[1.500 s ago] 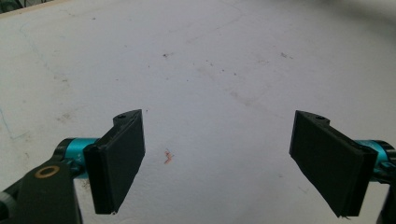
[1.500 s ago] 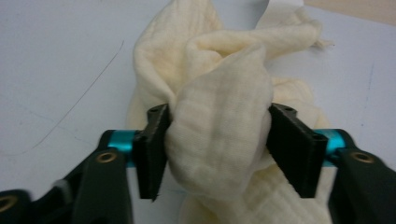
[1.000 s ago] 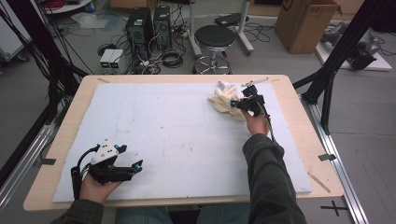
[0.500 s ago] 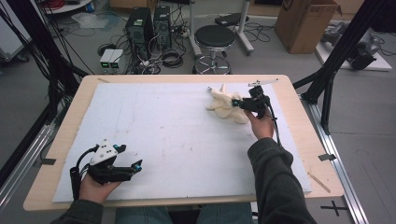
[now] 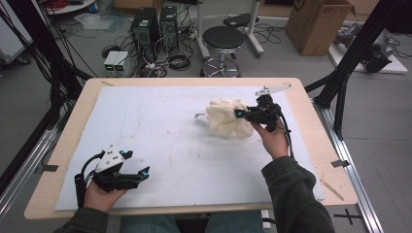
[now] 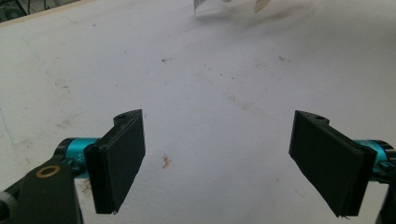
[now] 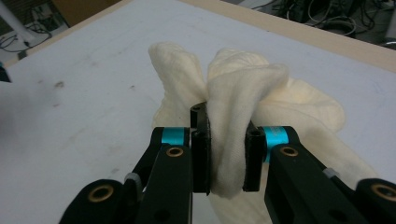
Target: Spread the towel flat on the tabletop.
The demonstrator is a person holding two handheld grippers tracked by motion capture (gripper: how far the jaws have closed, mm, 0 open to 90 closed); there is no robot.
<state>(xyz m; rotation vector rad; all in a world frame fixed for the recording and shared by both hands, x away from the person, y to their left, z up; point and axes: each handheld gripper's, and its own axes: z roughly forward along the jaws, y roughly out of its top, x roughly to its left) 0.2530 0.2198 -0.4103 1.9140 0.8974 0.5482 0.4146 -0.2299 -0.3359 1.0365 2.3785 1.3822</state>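
Observation:
A crumpled cream cloth (image 5: 226, 118) lies bunched on the white mat (image 5: 160, 136), right of centre. My right gripper (image 5: 241, 114) is shut on a fold of it; in the right gripper view the cloth (image 7: 233, 140) is pinched between both black pads (image 7: 201, 154), with the rest hanging and bulging around them. My left gripper (image 5: 138, 174) rests near the table's front left corner, held low over the mat. In the left gripper view its jaws stand wide apart with bare, lightly stained mat (image 6: 210, 93) between them.
The mat covers most of a wooden table (image 5: 316, 145). A thin wooden stick (image 5: 332, 189) lies at the front right edge. Beyond the far edge stand a black stool (image 5: 223, 41), computer towers (image 5: 155, 24) and a cardboard box (image 5: 318, 24).
My right gripper has dragged the cloth leftward and toward the person, away from the far right corner. The left gripper has stayed in place, open.

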